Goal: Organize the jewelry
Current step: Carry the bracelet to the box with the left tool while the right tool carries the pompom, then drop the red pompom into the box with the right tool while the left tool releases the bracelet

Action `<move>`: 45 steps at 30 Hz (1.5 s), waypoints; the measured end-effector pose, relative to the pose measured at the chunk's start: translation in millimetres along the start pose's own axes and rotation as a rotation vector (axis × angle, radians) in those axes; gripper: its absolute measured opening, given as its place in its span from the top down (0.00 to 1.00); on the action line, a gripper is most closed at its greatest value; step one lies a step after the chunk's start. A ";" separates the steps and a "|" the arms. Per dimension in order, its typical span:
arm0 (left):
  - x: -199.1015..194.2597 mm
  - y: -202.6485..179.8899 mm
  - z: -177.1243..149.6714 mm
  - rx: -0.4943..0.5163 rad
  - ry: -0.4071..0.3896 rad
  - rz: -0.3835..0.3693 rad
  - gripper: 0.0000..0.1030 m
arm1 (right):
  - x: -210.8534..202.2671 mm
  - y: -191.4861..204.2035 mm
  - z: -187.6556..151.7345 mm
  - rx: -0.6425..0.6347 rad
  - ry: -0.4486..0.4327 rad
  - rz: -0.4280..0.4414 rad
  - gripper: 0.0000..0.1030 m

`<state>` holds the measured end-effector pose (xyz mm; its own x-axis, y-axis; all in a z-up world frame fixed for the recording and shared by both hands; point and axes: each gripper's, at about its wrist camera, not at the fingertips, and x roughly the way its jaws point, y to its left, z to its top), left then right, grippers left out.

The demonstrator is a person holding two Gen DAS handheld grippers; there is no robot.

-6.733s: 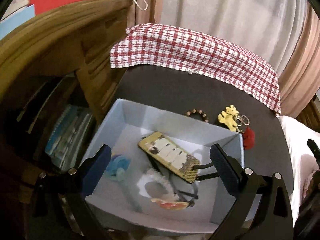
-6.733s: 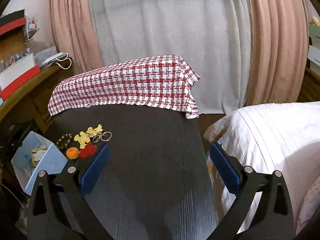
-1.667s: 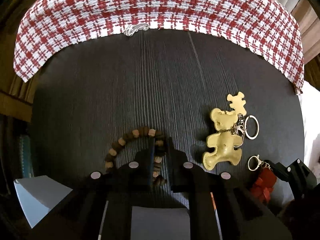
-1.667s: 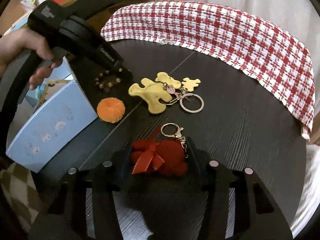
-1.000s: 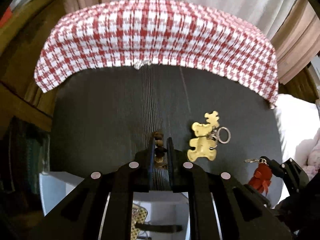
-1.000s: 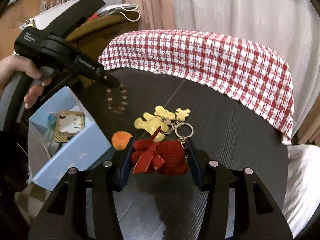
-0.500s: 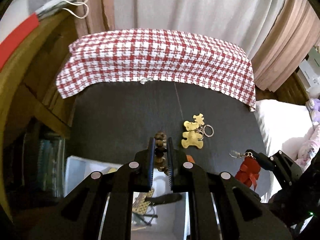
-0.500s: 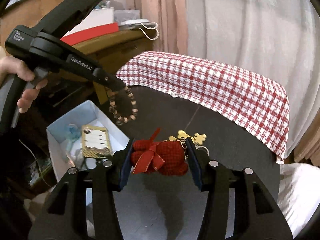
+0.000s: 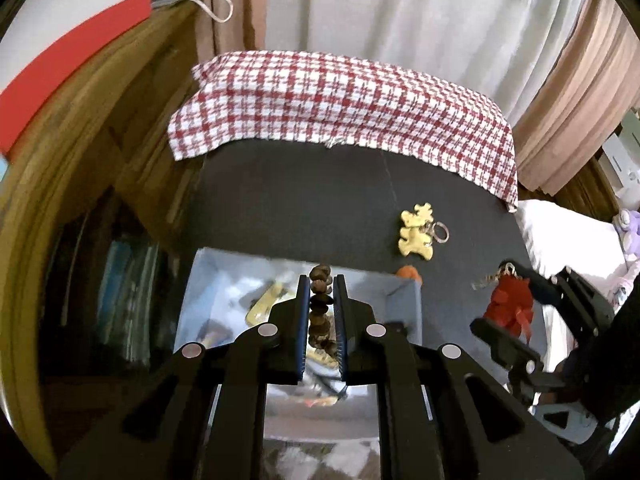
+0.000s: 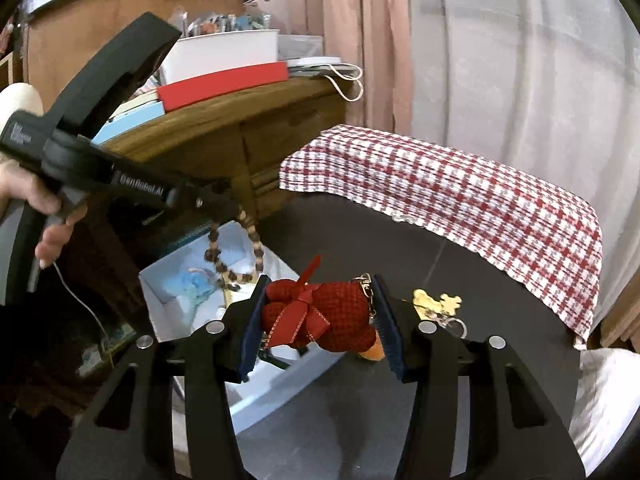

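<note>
Left gripper (image 9: 321, 292) jaws pinching bead bracelet (image 10: 236, 256) (over blue box (image 10: 160, 292)); right gripper (image 10: 320, 320) clamps red bear (image 10: 320, 316).

The left wrist camera looks steeply down along its left gripper (image 9: 320, 300), close above the blue box (image 9: 404, 296) at 6 o'clock. The right wrist camera looks shallower, along its right gripper (image 10: 320, 316). Both views share the dark desk (image 9: 304, 208), the box (image 10: 160, 304) and the checked cloth (image 9: 344, 108) at 12 o'clock.

Checked cloth (image 9: 340, 116) is draping over the dark bench's (image 9: 288, 200) far edge. Pale curtains (image 10: 520, 60) are hanging behind. A red box (image 10: 224, 84) is sitting on the wooden desk (image 10: 224, 120).
</note>
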<state>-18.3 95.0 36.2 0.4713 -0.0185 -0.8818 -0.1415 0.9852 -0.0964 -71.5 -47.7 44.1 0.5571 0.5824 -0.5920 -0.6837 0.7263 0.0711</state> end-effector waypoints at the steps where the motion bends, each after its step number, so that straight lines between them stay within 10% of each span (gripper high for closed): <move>1: -0.1 2.1 -3.0 -0.002 0.002 -0.001 0.88 | 1.5 3.2 1.3 -0.004 0.000 0.006 0.53; 36: 63.4 67.7 -80.4 -0.079 0.162 -0.077 0.88 | 109.1 26.6 -13.5 0.043 0.265 0.081 0.53; 45: 62.0 66.5 -77.9 -0.062 0.167 -0.041 0.83 | 85.8 18.1 -4.7 0.059 0.187 0.067 0.47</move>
<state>-66.3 146.1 -60.9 0.3277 -0.0919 -0.9403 -0.1804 0.9708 -0.1578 -38.3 13.7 -9.2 0.4102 0.5563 -0.7227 -0.6847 0.7113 0.1588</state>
